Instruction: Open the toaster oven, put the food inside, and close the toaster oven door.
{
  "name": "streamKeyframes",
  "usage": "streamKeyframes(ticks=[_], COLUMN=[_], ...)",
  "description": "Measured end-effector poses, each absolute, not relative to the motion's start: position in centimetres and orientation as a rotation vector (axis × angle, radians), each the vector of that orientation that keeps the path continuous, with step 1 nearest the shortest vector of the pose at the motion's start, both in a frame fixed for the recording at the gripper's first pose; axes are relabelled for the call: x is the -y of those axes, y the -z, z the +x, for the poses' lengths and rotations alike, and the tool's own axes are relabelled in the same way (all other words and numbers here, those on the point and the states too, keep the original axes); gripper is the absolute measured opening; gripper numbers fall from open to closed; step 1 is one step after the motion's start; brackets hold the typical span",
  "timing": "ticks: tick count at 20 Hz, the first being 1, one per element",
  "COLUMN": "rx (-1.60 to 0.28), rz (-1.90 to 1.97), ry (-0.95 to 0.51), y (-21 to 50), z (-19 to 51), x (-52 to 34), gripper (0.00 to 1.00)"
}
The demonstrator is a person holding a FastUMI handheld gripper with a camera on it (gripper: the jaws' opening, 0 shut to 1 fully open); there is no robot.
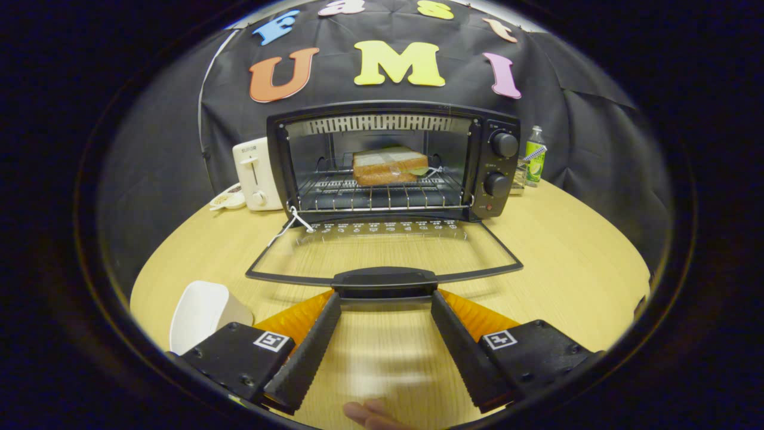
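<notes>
Sandwich (pixel 389 165) already sits on the rack inside the toaster oven (pixel 394 158), so opening and loading look done; only closing is left. Its glass door (pixel 385 254) lies folded down flat in front of the oven. The gripper (pixel 385 301) is spread wide, fingertips at either end of the door handle (pixel 385 280), grasping nothing. Left of the oven stands a white toaster (pixel 256 173); its small label is too blurred to read.

A white toaster (pixel 256 174), a bottle (pixel 535 156), and a white dish (pixel 200 313) sit on the wooden table (pixel 573 269).
</notes>
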State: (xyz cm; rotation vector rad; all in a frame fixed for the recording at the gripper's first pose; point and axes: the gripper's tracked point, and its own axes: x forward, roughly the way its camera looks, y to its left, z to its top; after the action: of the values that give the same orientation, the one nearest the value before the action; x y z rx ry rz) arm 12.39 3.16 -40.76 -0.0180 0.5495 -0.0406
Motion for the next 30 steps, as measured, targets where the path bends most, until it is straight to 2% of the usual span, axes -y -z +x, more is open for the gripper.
streamKeyframes(ticks=[4,8,15,30], rx=[-0.484,-0.279,-0.249,-0.14], rz=[-0.02,-0.046,-0.055,-0.074], ry=[0.038,0.023,0.018,-0.03], y=[39.7,36.7,36.0,28.3], z=[12.1,12.8,13.0,18.0], x=[-3.4,-3.5,-3.6,-4.2], gripper=[1.0,1.0,1.0,1.0])
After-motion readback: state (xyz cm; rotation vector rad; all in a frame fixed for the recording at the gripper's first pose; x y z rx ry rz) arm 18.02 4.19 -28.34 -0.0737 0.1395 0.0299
